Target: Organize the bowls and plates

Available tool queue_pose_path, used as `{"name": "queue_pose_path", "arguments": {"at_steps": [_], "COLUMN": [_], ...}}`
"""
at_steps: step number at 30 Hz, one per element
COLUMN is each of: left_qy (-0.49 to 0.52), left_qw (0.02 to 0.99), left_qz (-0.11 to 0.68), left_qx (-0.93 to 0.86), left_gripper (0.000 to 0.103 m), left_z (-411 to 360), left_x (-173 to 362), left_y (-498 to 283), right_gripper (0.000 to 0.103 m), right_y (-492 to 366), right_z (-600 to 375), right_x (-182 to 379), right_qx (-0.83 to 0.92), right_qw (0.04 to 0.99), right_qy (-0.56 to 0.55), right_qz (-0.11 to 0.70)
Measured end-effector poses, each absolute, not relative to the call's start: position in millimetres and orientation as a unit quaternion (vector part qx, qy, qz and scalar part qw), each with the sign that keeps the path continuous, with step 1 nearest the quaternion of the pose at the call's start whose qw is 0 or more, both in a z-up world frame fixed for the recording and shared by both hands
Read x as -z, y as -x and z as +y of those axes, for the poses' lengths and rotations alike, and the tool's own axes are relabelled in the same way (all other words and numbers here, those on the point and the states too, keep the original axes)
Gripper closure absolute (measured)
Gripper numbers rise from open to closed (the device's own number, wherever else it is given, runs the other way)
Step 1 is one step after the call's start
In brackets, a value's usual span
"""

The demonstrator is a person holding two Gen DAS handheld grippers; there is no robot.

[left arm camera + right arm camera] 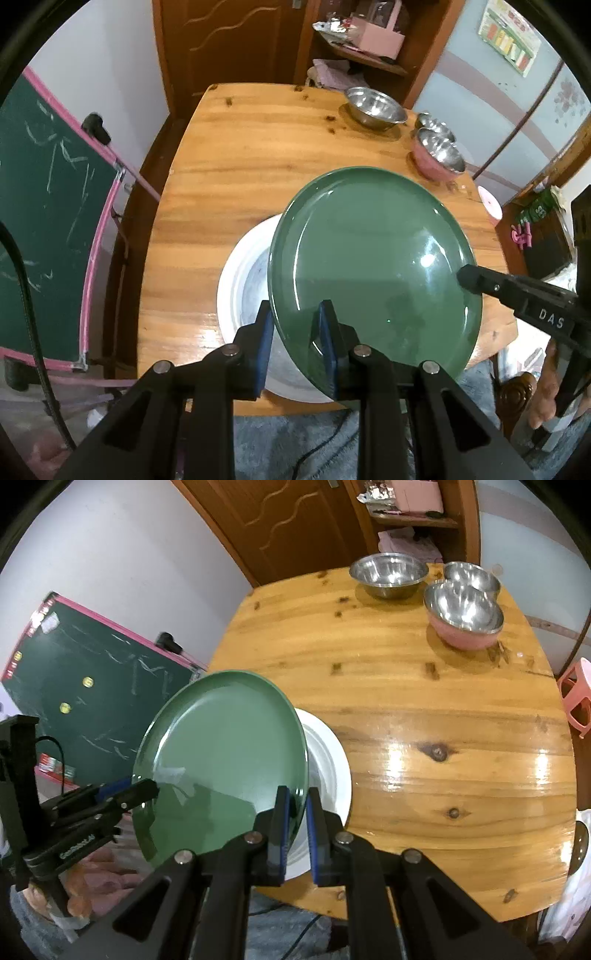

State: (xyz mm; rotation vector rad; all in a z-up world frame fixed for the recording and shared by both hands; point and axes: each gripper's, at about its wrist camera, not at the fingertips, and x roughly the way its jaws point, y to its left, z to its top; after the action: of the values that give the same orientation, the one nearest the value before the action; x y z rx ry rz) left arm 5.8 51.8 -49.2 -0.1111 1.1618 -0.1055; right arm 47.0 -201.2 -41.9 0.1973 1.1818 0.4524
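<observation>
Two grips carry the green plate point(373, 266): the left hand-held gripper point(295, 347) and the right hand-held gripper point(297, 830) each pinch its rim on opposite sides, holding it tilted just above the white plate point(240, 295) on the bench point(424, 720). Stacking looks underway but unfinished; beyond the white plate, three steel bowls, the large bowl point(388, 574), the small bowl point(471, 576) and the pink-sided bowl point(463, 614), appear unsorted.

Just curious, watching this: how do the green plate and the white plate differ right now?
The green plate is held up and tilted, with both grippers, left and right, clamped on its rim; the white plate lies flat on the table. The green plate is in full view; the white plate is half hidden beneath it. The green plate is glossy green, the white plate pale. Both are round and look empty where visible.
</observation>
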Motion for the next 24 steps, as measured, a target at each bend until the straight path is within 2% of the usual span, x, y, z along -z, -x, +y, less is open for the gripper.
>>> {"name": "queue_pose_path", "arguments": {"at_steps": [10, 24], "left_qy": [0.095, 0.095], "left_qw": [0.804, 0.810], "left_qz": [0.585, 0.577], "left_qx": [0.045, 0.037], "left_gripper": [0.079, 0.079], "left_z": [65.7, 68.6], "left_x": [131.0, 140.4], "left_y": [-7.0, -11.0], "right_gripper": [0.094, 0.093], "right_y": [-40.9, -51.7], "right_z": [-182.1, -173.1], "right_x": [96.0, 120.2], "right_qx": [-0.197, -0.191], "right_qw": [0.800, 0.788], "right_qy": [-0.050, -0.046], "right_qz": [0.565, 0.583]}}
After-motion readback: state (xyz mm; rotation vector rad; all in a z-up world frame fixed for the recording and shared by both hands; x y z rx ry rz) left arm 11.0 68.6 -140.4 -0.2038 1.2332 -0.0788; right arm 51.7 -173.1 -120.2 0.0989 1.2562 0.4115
